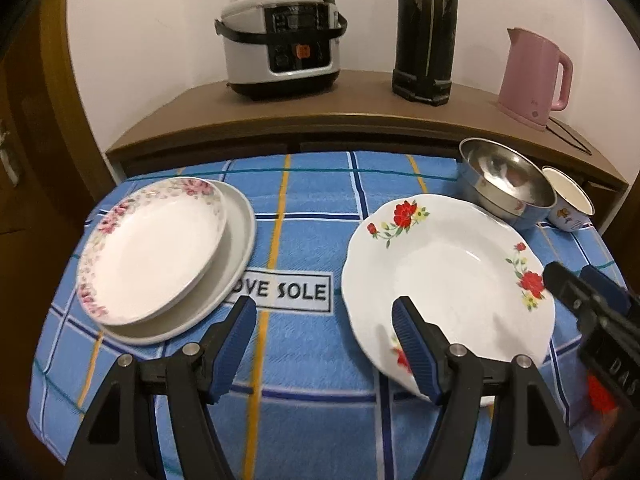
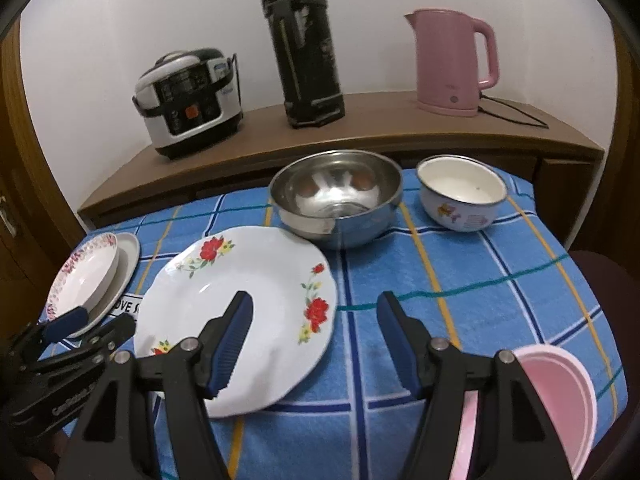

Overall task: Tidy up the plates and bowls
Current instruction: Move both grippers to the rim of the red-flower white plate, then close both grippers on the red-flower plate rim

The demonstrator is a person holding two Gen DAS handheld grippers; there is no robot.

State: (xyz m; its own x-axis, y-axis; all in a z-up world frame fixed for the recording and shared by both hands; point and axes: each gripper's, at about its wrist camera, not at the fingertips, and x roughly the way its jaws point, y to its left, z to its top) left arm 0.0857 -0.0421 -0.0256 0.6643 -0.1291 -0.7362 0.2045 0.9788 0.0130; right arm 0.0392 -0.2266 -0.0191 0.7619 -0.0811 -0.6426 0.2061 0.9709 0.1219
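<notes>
Both claws, left gripper and right gripper, are hanging wide, holding nothing; steel bowl and enamel bowl are sitting empty.

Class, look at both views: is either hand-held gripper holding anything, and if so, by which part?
Nothing is held. The left hand-held gripper and right hand-held gripper both stand open above the tablecloth, each with one finger over the red-flowered plate.

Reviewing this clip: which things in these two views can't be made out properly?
- Pink bowl, right wrist view: the right gripper's fingers cover its near side, and it never appears in the left view.
- Plain plate, left view: mostly covered by the pink-flowered plate.
- Tablecloth lettering: first letter hidden behind that stack.
</notes>
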